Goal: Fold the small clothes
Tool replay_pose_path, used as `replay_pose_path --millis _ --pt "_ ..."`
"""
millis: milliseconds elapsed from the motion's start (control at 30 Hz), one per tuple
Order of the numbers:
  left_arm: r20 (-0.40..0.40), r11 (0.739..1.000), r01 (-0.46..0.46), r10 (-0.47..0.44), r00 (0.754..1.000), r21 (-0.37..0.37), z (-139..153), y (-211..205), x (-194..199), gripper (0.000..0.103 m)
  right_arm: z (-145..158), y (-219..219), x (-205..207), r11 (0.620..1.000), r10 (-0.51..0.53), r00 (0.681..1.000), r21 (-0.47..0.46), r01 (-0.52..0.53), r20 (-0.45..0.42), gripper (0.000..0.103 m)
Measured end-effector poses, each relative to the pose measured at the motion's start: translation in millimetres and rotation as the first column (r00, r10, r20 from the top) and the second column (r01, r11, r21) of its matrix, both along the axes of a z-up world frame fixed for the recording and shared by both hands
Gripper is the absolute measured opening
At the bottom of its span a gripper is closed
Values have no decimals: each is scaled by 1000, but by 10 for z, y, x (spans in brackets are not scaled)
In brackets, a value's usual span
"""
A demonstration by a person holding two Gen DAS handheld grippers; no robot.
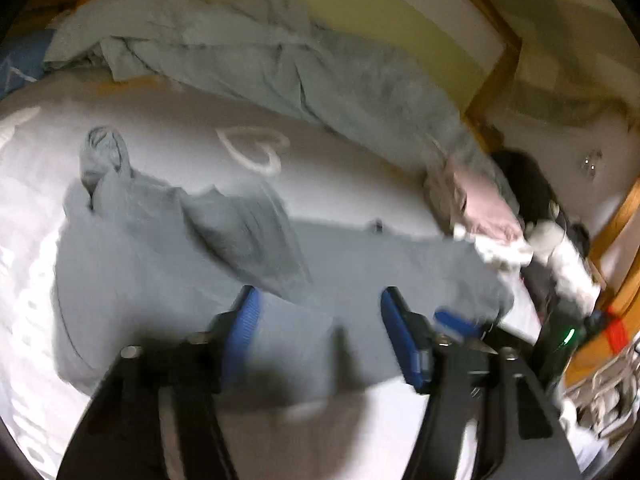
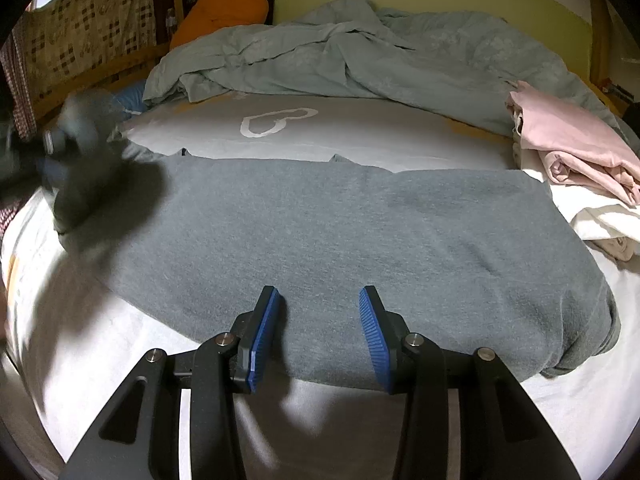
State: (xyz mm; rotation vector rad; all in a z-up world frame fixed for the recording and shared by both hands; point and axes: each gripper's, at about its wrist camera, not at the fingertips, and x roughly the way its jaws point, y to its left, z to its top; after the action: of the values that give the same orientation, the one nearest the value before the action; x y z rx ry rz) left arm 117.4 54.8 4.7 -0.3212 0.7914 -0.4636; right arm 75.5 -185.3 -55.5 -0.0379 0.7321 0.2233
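So, both cams are looking at the same bed, but they catch pretty different stuff.

Left wrist view, going left to right: the grey garment (image 1: 160, 264) lies on the white sheet (image 1: 24, 280), with a bunched sleeve or hood end poking up at the far left and a folded flap lying across its middle. You only get that rumpled part here. The left gripper (image 1: 318, 312) sits over the near edge of the garment with its blue pads (image 1: 244, 320) spread wide, nothing between them. Just right of it is the right gripper (image 1: 460, 322), blurry, low over the fabric. Further right there's a pink cloth (image 1: 480, 200) and some white stuff, all smeared by motion blur.

Right wrist view: at far left the left gripper (image 2: 68, 148) shows up as a dark blur above the garment's left end, too smeared to read. The grey garment (image 2: 340, 220) looks much flatter here, stretched across the middle of the bed. The right gripper (image 2: 320, 312) hovers at its near edge, fingers (image 2: 372, 328) moderately apart, gripping nothing. Behind it is a pale cover with a white heart outline (image 2: 276, 120), then a crumpled grey-green duvet (image 2: 360, 52), and an orange carrot plush (image 2: 224, 8) far left. On the right, the folded pink clothes (image 2: 572, 140) are sharp, stacked on a white piece (image 2: 604, 216).
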Motion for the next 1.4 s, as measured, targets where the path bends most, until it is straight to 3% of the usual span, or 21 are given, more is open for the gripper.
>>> replay_pose_path --millis 100,233,333,367,467,567,633,767,833,967,1100,1167,1200,1400 --pt "68 1000 -15 15 998 5 153 143 -175 65 17 -24 6 1000 -1 1000 17 1 -1 47" --pt "186 977 -204 211 960 -59 482 776 -454 85 48 -21 -13 999 -9 1000 32 9 7 48" --pt "120 938 -347 343 932 18 480 1181 -515 84 139 11 -41 997 22 999 69 -24 25 48" --pt "86 933 -356 351 932 50 414 1287 -511 83 201 47 -48 995 49 998 84 -52 35 48" --pt "-30 972 -227 229 973 53 157 1342 -453 75 357 212 -3 983 136 990 116 -139 36 48" --pt "-51 982 -139 147 988 131 47 1133 -400 74 435 452 121 971 190 982 145 -188 1 48" --pt "-16 959 -132 140 990 251 -22 884 -393 74 443 606 227 969 194 981 159 -188 -20 48" --pt "-4 910 -174 189 982 376 -204 707 -278 74 412 961 526 965 242 969 116 -235 -47 48" --pt "-9 899 -211 232 973 384 -292 722 -220 74 365 1157 677 953 299 950 84 -292 -89 48" --pt "11 901 -281 294 956 331 -330 851 -226 74 344 1511 856 934 355 929 -5 -358 -109 48" --pt "61 885 -323 321 945 334 -371 797 -224 73 281 1702 983 926 352 929 -103 -364 -115 48" --pt "81 875 -330 323 943 353 -387 755 -226 73 245 1705 1031 919 368 921 -99 -381 -129 39" --pt "82 873 -331 323 943 358 -392 751 -230 73 246 1667 1045 923 361 923 -88 -374 -130 3" --pt "76 872 -336 332 940 354 -382 766 -259 74 610 1051 948 979 195 981 66 -194 -5 2"
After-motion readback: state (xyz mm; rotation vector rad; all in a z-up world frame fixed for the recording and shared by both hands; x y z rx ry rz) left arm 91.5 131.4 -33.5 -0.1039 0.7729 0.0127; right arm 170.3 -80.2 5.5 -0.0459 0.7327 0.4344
